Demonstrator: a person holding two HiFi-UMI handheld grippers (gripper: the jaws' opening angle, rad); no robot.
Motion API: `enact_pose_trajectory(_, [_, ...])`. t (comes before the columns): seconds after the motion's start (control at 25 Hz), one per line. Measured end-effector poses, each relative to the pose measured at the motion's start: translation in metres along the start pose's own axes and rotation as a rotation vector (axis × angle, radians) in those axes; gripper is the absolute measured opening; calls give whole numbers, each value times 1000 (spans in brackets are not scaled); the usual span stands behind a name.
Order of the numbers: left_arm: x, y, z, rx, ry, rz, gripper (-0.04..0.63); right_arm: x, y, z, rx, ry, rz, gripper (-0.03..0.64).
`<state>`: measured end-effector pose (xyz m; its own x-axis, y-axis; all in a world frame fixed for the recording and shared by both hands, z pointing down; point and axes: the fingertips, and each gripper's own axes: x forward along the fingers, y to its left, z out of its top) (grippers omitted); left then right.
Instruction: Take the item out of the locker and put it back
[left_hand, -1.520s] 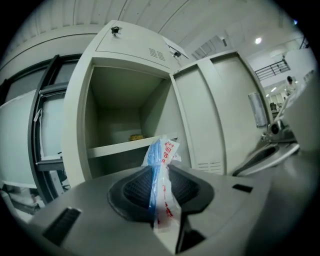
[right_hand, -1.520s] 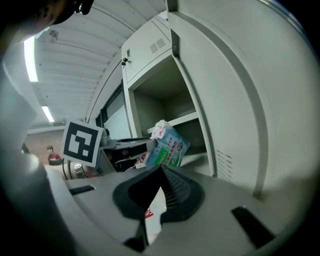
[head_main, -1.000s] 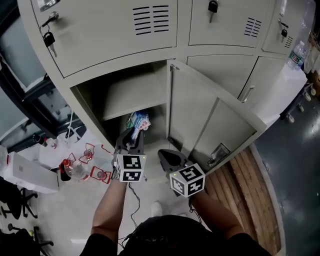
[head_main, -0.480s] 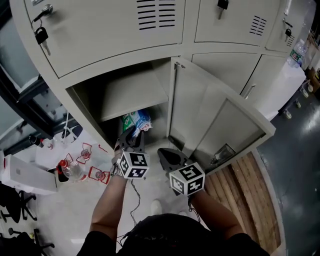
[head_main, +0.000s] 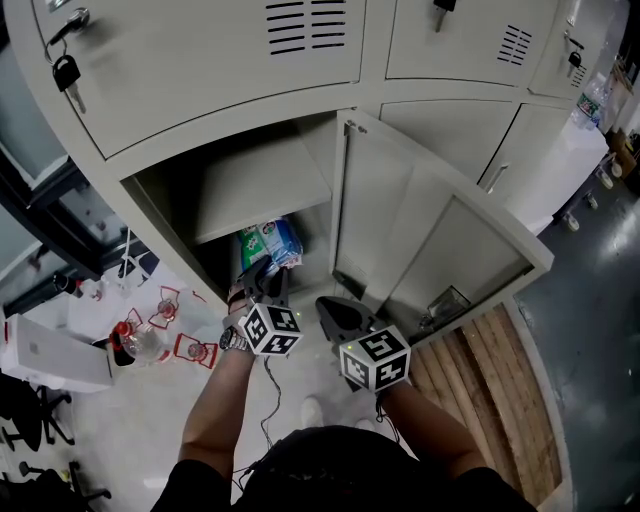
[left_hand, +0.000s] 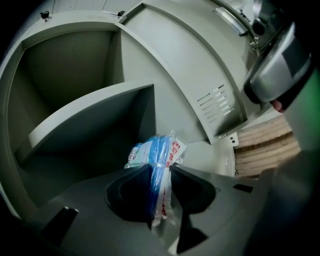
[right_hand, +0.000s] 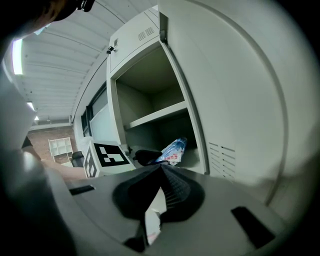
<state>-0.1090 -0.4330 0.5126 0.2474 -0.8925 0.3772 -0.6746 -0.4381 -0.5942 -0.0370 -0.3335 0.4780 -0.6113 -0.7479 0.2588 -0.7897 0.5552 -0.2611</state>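
Reaching into the lower compartment of the open locker (head_main: 230, 122), the left gripper (left_hand: 161, 169) has the blue-and-white packet (left_hand: 156, 150) between its jaws, which are opening; the pads seem to touch it on both sides. The packet lies on the compartment floor, under the shelf (left_hand: 95, 120). Right of it and nearer, the right gripper (right_hand: 161, 168) is closed on nothing, beside the swung-out door (head_main: 430, 240).

Packet (head_main: 268, 244) set down inside locker (head_main: 262, 182) — left tool (head_main: 262, 281) jaws opening.
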Motion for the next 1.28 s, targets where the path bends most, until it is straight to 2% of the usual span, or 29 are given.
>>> enact_pose_trajectory(0.16, [5, -4, -6, 5, 25, -6, 138, -2, -1, -2, 1, 2, -5, 0])
enact_pose_trajectory(0.32, [11, -10, -13, 60, 57, -25, 152, -3, -1, -2, 5, -1, -8, 0])
enact_pose_trajectory(0.76, [13, -20, -15, 146, 41, -20, 169, -6, -4, -4, 18, -6, -18, 0])
enact_pose_trajectory(1.08, [10, -21, -14, 123, 36, -38, 185, -11, -6, -5, 26, -7, -8, 0])
enact_pose_trajectory(1.2, [5, -20, -10, 90, 14, -30, 277, -14, -6, -5, 26, -6, 2, 0])
enact_pose_trajectory(1.28, [0, -18, -8, 55, 9, -21, 281, -16, -5, -5, 26, -7, 11, 0])
